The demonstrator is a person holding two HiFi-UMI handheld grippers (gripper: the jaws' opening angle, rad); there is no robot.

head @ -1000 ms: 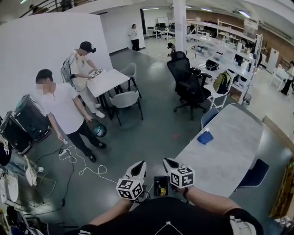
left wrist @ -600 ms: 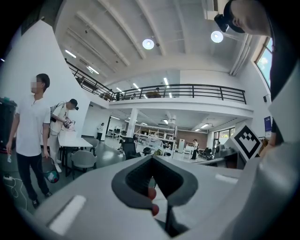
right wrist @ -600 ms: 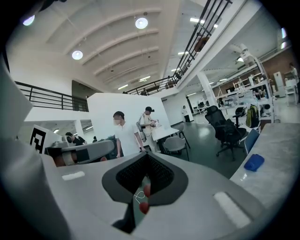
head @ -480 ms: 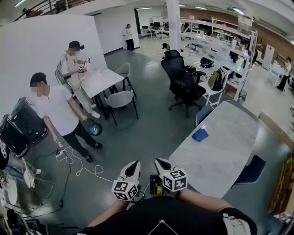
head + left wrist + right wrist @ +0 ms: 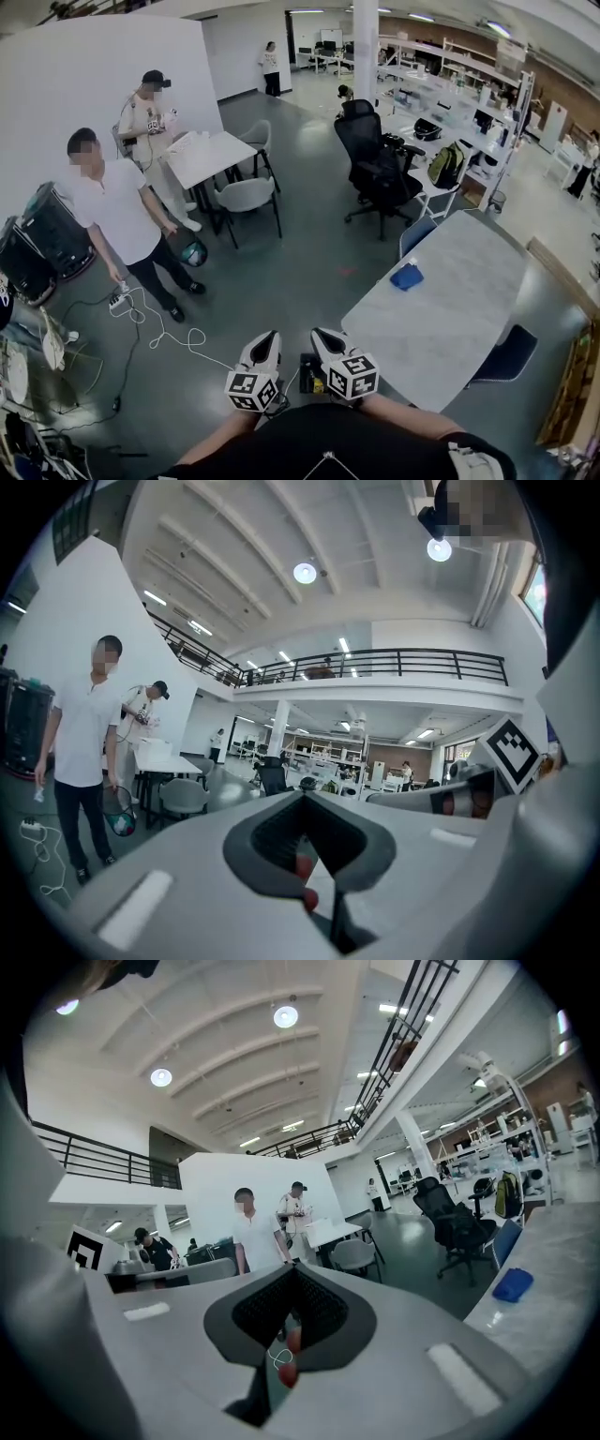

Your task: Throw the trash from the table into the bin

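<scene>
A blue piece of trash [image 5: 406, 276] lies on the long grey table [image 5: 450, 309] at the right; it also shows as the blue trash [image 5: 511, 1284] at the right edge of the right gripper view. No bin is plainly in sight. My left gripper [image 5: 265, 341] and right gripper [image 5: 324, 337] hang side by side close to my body, above the floor and short of the table's near end. Both are shut with nothing between the jaws. The left gripper [image 5: 305, 799] and the right gripper [image 5: 295, 1274] point out into the room.
A person in a white shirt [image 5: 112, 216] stands at the left beside dark equipment [image 5: 47, 234]. Another person [image 5: 155, 112] stands at a small white table [image 5: 211, 155] with grey chairs. A black office chair [image 5: 375, 169], a floor cable [image 5: 155, 333] and a blue chair [image 5: 506, 352] are around.
The head view has swung a little, so both grippers sit lower and further left in the picture. The person at the small white table has straightened up. Both grippers stay shut.
</scene>
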